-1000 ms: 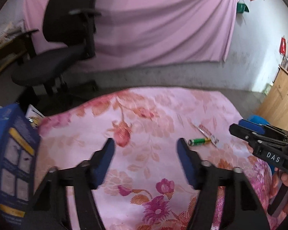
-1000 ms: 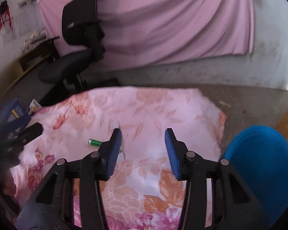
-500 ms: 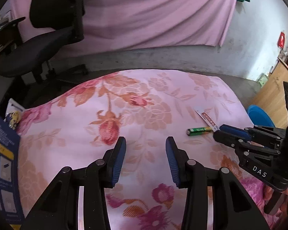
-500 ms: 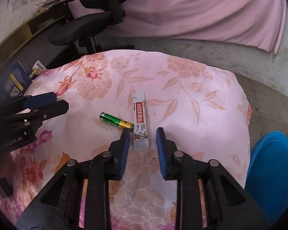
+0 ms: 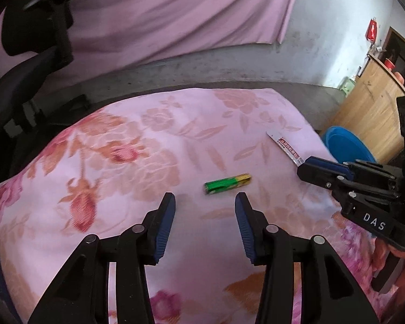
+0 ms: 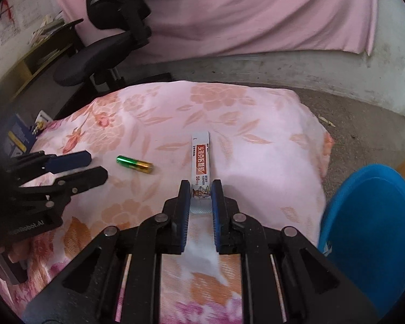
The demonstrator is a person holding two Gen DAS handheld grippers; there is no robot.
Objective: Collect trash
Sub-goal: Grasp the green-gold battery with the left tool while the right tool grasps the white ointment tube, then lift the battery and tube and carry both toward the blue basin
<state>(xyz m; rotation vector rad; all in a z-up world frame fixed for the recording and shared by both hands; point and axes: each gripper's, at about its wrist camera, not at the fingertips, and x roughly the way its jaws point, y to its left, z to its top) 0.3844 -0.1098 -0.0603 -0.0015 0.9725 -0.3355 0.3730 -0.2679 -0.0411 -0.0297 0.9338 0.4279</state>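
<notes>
The work surface is a tabletop [image 6: 270, 145] covered with a pink floral cloth. Two pieces of trash lie on it: a white sachet [image 6: 201, 166] with red printing, and a green-and-gold battery [image 6: 134, 164] just to its left in the right wrist view, apart from it. The right claw [image 6: 200, 193] points down at the near end of the sachet; that end lies between the two blue-padded fingers, and the jaws are closing on it. The pads stand right at the sachet's edges, but whether they already press on it cannot be told. The far end of the sachet lies flat on the cloth, pointing away from the claw. In the left wrist view, the left claw [image 5: 205, 210] hovers above the cloth just short of the battery [image 5: 227, 183], which lies crosswise ahead of the fingertips and not between them. Its jaws are partly apart, opening slightly, with only cloth between them. The right claw [image 5: 310, 167] enters that view from the right, at the sachet [image 5: 283, 145]. A blue bin [image 6: 372, 224] stands beside the tabletop on the right. A black office chair [image 6: 105, 43] stands beyond the tabletop in front of a pink curtain [image 6: 243, 13].
</notes>
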